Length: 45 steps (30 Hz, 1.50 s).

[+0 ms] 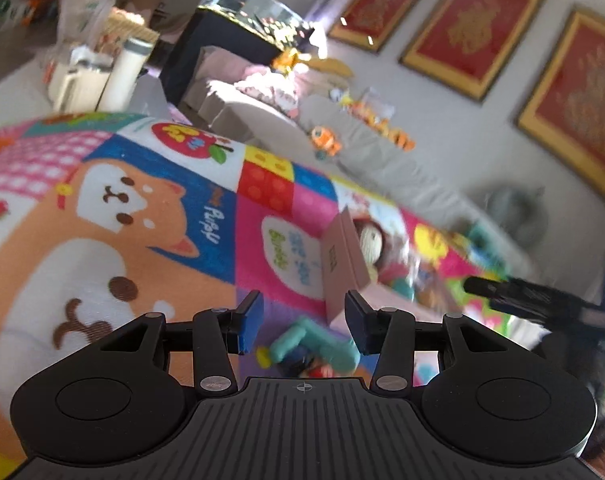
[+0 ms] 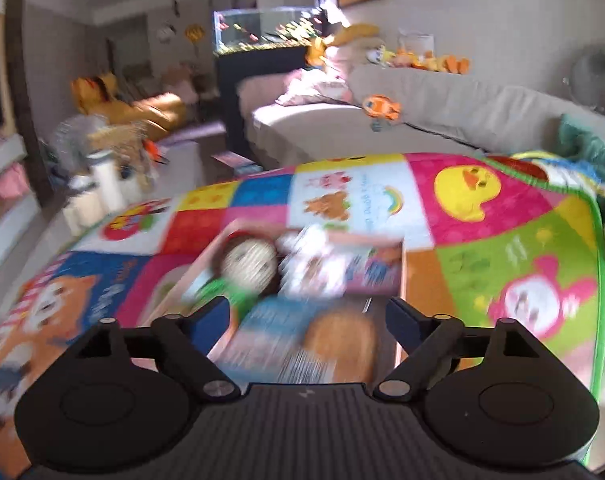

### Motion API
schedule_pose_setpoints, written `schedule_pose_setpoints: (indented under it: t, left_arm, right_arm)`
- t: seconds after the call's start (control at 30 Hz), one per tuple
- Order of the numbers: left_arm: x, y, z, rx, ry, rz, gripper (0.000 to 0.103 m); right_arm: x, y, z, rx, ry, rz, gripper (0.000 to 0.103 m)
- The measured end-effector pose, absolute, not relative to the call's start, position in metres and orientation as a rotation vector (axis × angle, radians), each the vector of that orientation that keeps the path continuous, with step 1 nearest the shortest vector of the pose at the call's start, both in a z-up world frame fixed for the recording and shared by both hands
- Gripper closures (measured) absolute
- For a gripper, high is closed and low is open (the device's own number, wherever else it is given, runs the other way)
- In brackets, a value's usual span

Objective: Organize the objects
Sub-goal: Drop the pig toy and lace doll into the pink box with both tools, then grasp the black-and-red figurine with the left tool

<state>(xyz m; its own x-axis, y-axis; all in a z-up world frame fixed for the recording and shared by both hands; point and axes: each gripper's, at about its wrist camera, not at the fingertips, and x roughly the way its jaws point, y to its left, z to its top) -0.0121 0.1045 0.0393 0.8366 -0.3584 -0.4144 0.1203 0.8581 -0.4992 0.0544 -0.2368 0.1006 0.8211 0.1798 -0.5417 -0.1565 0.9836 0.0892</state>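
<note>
A pink cardboard box (image 1: pixel 342 264) stands on the colourful play mat (image 1: pixel 142 208); it holds a round-headed doll (image 1: pixel 370 240) and other toys. My left gripper (image 1: pixel 304 326) is open and empty, above a teal toy (image 1: pixel 314 346) lying on the mat beside the box. In the right wrist view the box (image 2: pixel 403 280) is seen from above, with the doll (image 2: pixel 248 264), picture books (image 2: pixel 342 268) and an orange toy (image 2: pixel 342 340) inside. My right gripper (image 2: pixel 308 320) is open and empty over the box. The right gripper also shows in the left wrist view (image 1: pixel 534 300), to the right of the box.
A beige sofa (image 2: pixel 442 112) with plush toys runs behind the mat. A fish tank on a black stand (image 2: pixel 262 48) is at the back. White jugs and bottles (image 1: pixel 98 76) stand left of the mat. The mat's green edge (image 2: pixel 600 240) is on the right.
</note>
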Motion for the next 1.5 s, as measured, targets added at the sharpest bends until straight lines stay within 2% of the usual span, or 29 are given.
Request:
schedule_pose_setpoints:
  t: [0.07, 0.33, 0.63, 1.03, 1.2, 1.43, 1.5]
  left_arm:
    - [-0.017, 0.094, 0.043, -0.418, 0.567, -0.292, 0.054]
    - [-0.014, 0.037, 0.038, -0.270, 0.711, -0.323, 0.054]
    - [0.014, 0.020, 0.025, -0.212, 0.810, -0.155, 0.054]
    - [0.001, 0.025, 0.026, -0.013, 0.780, -0.158, 0.053]
    - [0.000, 0.035, 0.027, -0.071, 0.776, -0.214, 0.056]
    - [0.015, 0.004, 0.016, 0.027, 0.769, -0.247, 0.056]
    - [0.016, 0.001, 0.011, 0.040, 0.767, -0.238, 0.064]
  right_arm:
    - [0.018, -0.240, 0.084, 0.064, 0.576, 0.211, 0.010]
    - [-0.041, -0.242, 0.022, 0.108, 0.610, 0.203, 0.009]
    - [-0.042, -0.256, 0.018, 0.209, 0.599, 0.187, 0.007]
    - [-0.040, -0.254, 0.017, 0.207, 0.612, 0.193, 0.004]
    - [-0.038, -0.252, 0.016, 0.199, 0.625, 0.193, 0.003]
    - [-0.037, -0.251, 0.015, 0.192, 0.636, 0.189, 0.003]
    - [-0.037, -0.251, 0.015, 0.193, 0.635, 0.190, 0.002]
